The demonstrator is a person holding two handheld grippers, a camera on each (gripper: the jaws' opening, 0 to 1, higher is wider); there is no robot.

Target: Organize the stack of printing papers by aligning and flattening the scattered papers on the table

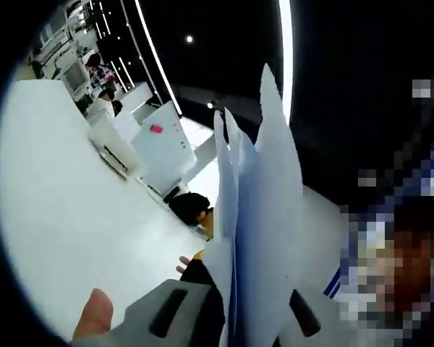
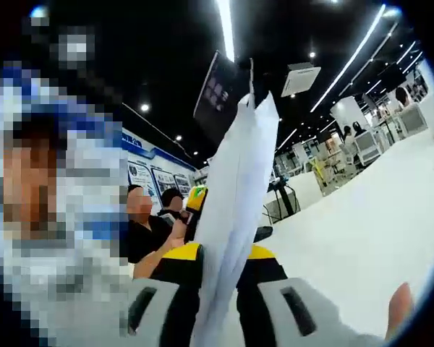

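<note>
the left gripper (image 1: 235,318) points up, away from the white table (image 1: 65,217). its two grey jaws are closed tight on the stack of printing papers (image 1: 257,217), one jaw on each side of the sheets. a fingertip (image 1: 94,314) of the person's hand shows beside the left jaw, over the table.

the right gripper (image 2: 217,314) also points up, with the table off to its right. its grey jaws squeeze the same papers between them. a fingertip (image 2: 399,307) shows by the right jaw, above the table.
</note>
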